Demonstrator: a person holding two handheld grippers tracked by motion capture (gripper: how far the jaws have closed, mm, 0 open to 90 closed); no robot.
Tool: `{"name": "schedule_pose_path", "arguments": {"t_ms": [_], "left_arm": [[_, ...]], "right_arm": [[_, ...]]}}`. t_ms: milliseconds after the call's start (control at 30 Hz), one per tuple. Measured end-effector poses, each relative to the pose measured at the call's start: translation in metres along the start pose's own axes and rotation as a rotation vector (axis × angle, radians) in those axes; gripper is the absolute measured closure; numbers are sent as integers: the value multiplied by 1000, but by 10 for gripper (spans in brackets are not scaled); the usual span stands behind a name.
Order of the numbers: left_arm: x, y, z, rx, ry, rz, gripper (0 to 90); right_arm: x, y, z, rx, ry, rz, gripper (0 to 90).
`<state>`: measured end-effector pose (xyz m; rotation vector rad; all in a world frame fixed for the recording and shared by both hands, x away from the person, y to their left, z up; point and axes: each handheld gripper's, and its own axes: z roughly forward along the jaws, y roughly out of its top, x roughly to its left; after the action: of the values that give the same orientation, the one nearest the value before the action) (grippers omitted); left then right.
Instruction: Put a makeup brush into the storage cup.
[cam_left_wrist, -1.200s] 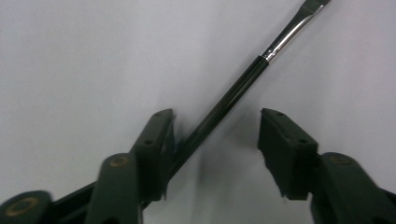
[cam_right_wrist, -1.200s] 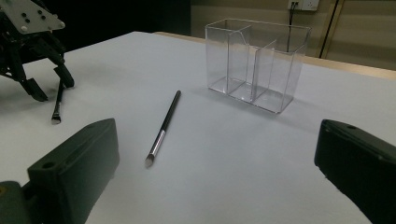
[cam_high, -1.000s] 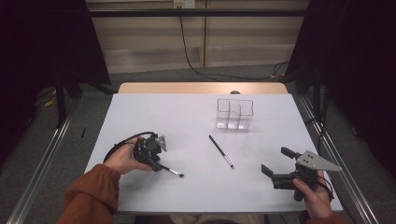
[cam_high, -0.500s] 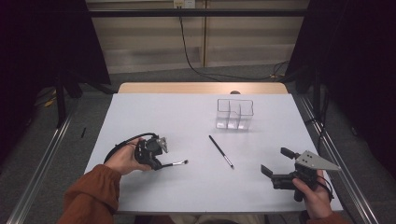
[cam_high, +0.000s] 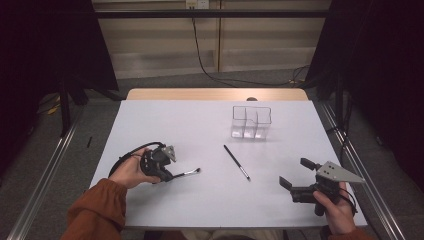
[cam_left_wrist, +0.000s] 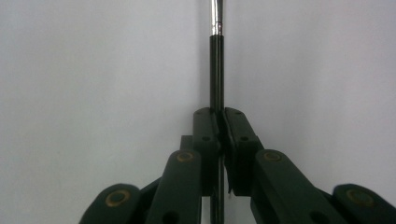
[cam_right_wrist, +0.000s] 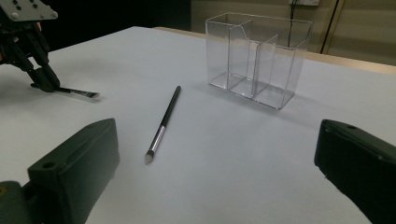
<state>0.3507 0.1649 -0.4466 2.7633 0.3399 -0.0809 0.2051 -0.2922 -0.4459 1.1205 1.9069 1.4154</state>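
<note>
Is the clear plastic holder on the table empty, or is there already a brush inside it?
Empty. The clear holder shows only bare compartments, and one brush lies flat on the table in front of it.

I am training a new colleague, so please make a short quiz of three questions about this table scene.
1. True or false: the left gripper is shut on a brush.
2. Where does the second brush lie? A) in the holder; B) flat on the table; C) in the right gripper.
3. Fill in: the right gripper's jaws stand ____.

Key: 1 true; 2 B; 3 open.
</note>
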Motion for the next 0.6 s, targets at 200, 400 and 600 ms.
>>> {"name": "schedule_pose_path", "arguments": {"t_ms": [200,400,600], "left_arm": [[3,-3,-6,-44,17,-35,844],[6,-5,-14,-123,29,-71,843],[3,-7,-18,-156,58,-105,843]], "right_arm": [[0,0,0,-1,0,1,0],[0,0,0,-1,-2,3,0],[0,0,0,-2,-4,5,0]]}}
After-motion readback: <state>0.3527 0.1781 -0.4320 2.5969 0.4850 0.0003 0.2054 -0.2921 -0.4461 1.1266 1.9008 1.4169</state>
